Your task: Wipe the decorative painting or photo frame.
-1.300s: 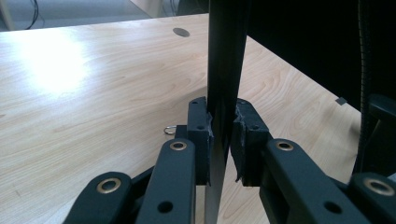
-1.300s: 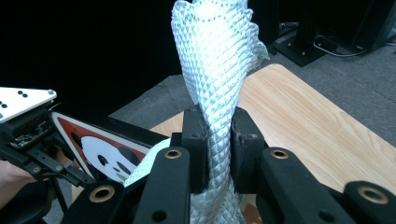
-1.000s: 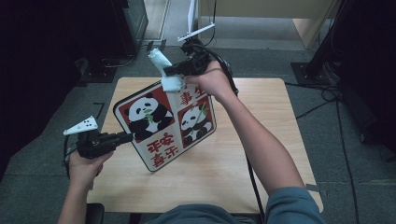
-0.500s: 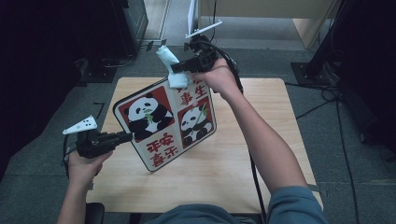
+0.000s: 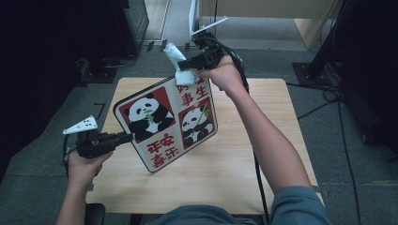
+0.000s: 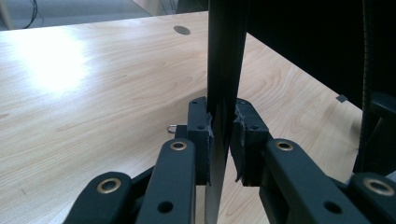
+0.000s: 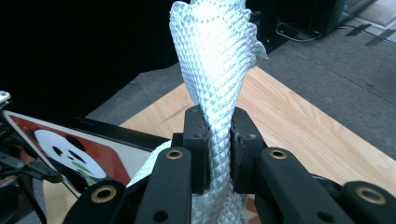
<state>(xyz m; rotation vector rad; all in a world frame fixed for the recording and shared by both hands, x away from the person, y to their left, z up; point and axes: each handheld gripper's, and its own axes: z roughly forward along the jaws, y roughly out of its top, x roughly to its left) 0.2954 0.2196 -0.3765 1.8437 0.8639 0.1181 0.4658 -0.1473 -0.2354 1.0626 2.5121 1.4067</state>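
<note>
We see a light wooden table with rounded corners standing on grey carpeted floor. The panda board rests its lower edge on the tabletop, tilted up. A round cable hole sits in the wood.

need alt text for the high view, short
A person at a wooden table holds a panda sign tilted up by its edge in the left hand-held gripper. The right hand-held gripper presses a pale cloth against the sign's far top edge.
</note>
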